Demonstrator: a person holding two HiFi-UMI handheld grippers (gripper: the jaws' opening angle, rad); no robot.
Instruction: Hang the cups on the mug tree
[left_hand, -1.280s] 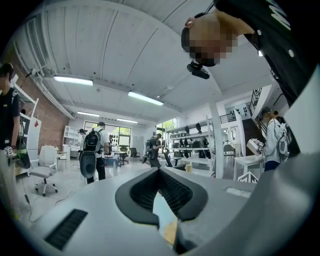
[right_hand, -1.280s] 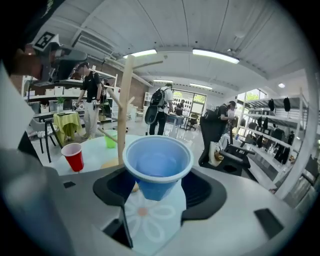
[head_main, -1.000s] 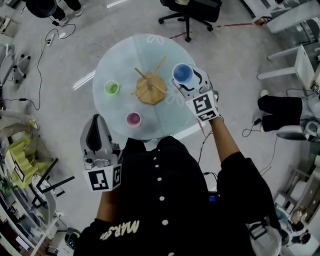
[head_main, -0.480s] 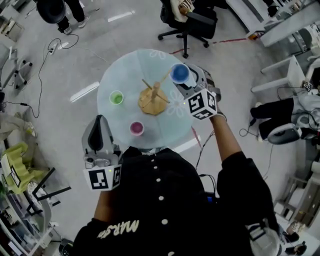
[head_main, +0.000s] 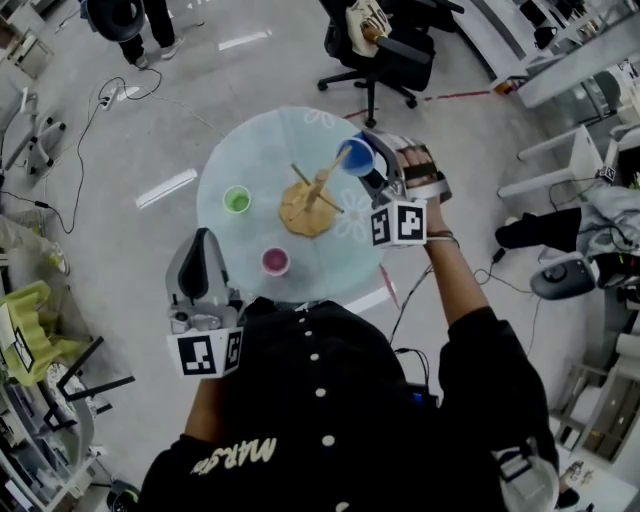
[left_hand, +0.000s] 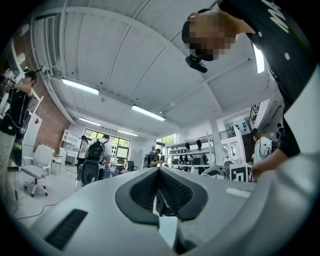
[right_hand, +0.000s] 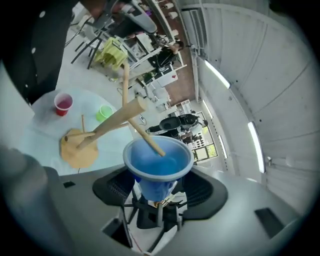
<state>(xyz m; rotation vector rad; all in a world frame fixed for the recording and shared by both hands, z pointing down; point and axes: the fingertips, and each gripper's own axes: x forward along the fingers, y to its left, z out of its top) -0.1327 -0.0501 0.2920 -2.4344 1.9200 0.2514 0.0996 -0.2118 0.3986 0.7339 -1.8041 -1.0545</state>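
Observation:
The wooden mug tree (head_main: 308, 200) stands in the middle of the round pale table (head_main: 250, 150). My right gripper (head_main: 366, 168) is shut on a blue cup (head_main: 357, 157), tipped on its side with its mouth toward the tree. In the right gripper view one slanted peg (right_hand: 146, 138) reaches into the blue cup (right_hand: 157, 167), which sits between the pads of the right gripper (right_hand: 157, 186). A green cup (head_main: 237, 200) and a pink cup (head_main: 275, 262) stand upright on the table. My left gripper (head_main: 200, 268) hangs shut and empty near my body, short of the table's near edge.
A black office chair (head_main: 378, 52) stands beyond the table. Cables (head_main: 85, 130) trail over the floor on the left, and a yellow-green object (head_main: 25, 312) lies there too. The left gripper view points up at the ceiling, with several people (left_hand: 95, 157) standing far off.
My right gripper has carried the blue cup left toward the mug tree and tipped it over, so a peg now enters its mouth. The left gripper has stayed put.

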